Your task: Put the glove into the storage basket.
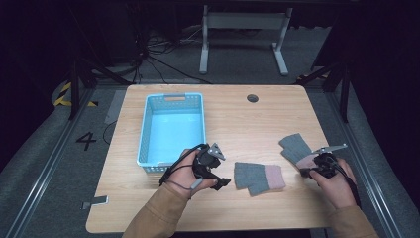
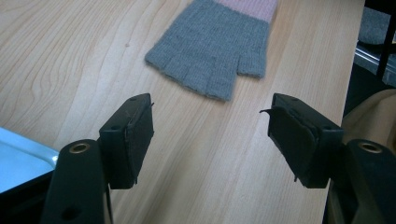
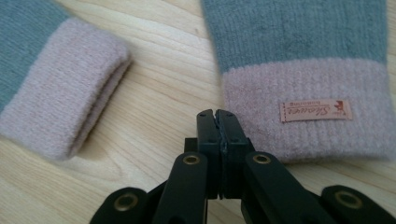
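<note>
left gripper (image 2: 210, 135) jaws apart, empty | right gripper (image 3: 217, 116) jaws together | glove label (image 3: 315, 110) in right gripper view

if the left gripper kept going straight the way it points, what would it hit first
Probably the grey knitted fingerless glove with a pink cuff, lying flat on the wooden table straight ahead of the open left gripper; nothing lies between, though depth is hard to judge.

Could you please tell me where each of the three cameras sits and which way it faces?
High view: above the person's side, looking forward and down on the table; both forearms enter below.
Left gripper view: rides the left gripper, open jaws facing the near glove.
Right gripper view: rides the right gripper, shut jaws at the labelled glove.
Shared: both gripper views show the near glove.
</note>
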